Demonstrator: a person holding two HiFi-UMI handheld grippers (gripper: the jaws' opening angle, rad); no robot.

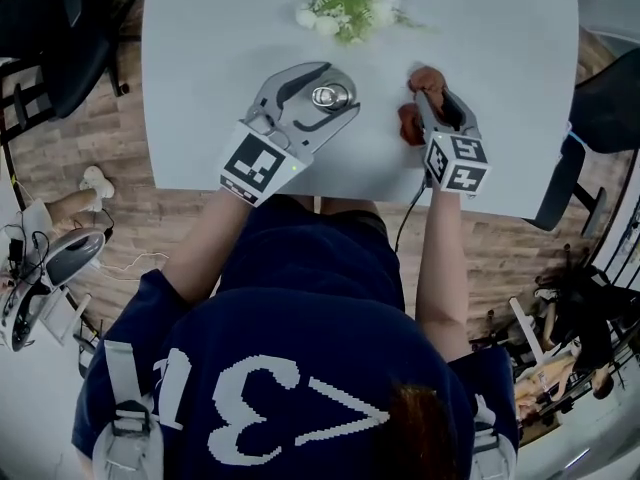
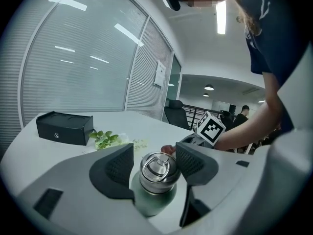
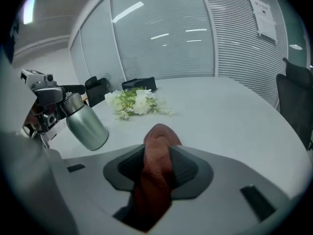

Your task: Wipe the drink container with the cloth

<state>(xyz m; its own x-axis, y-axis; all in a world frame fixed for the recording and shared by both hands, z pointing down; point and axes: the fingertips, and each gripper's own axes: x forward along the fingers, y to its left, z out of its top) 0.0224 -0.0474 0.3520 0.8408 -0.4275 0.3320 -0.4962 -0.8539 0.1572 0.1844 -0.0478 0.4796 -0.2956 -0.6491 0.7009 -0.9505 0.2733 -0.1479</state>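
A green drink bottle with a steel cap (image 1: 330, 96) stands on the white table (image 1: 200, 48) near its front edge. My left gripper (image 1: 340, 88) is open with a jaw on each side of the cap. The left gripper view shows the cap (image 2: 156, 173) between the pads with the gripper (image 2: 154, 153) around it, not squeezing. To the right, my right gripper (image 1: 437, 95) is shut on a rust-red cloth (image 1: 428, 76). In the right gripper view the cloth (image 3: 156, 180) fills the gap between the pads, and the bottle (image 3: 85, 124) stands off to the left.
A bunch of white flowers with green leaves (image 1: 350, 3) lies at the table's far side. A black box (image 2: 63, 127) sits beyond it. Office chairs stand at the left (image 1: 70, 38) and right (image 1: 610, 88) of the table.
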